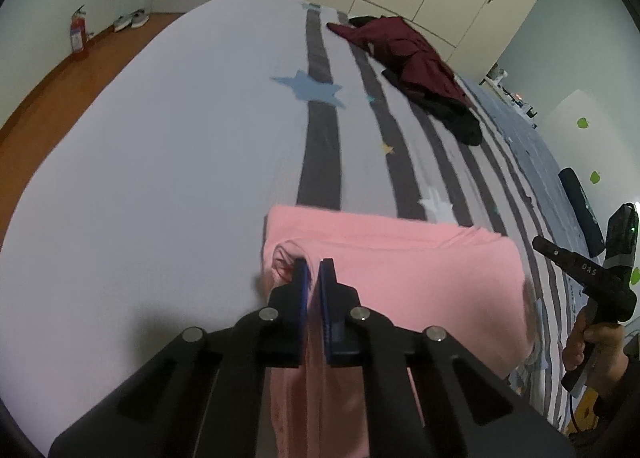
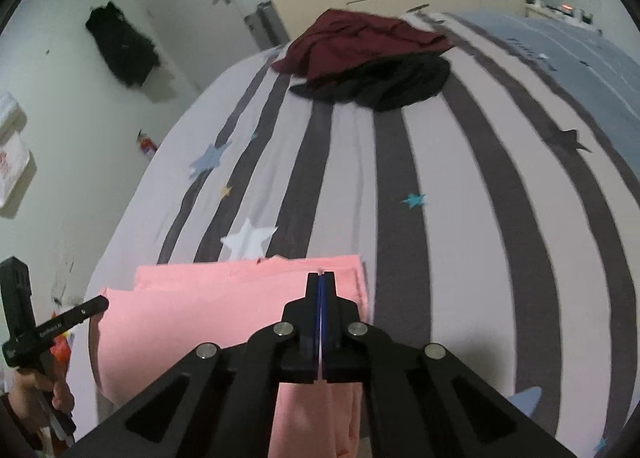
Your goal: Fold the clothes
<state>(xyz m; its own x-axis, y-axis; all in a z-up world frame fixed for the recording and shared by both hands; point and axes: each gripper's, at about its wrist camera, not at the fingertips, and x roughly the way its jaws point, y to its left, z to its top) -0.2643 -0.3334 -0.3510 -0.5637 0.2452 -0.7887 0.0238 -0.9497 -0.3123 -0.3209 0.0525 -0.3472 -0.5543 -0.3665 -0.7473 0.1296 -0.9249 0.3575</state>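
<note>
While both grippers pinch it, pink garment [image 1: 400,270] lies folded on bed [image 1: 160,162] edge.
Left gripper [image 1: 314,270] clamped near its left edge, right gripper [image 2: 321,282] near its right — both angled down.

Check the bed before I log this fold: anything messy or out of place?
Yes: a maroon garment lies crumpled over a black one at the far end of the bed, unfolded. The pink garment looks tidy.

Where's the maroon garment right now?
The maroon garment lies crumpled at the far end of the striped bed, on top of a black garment, well beyond the pink garment.
</note>
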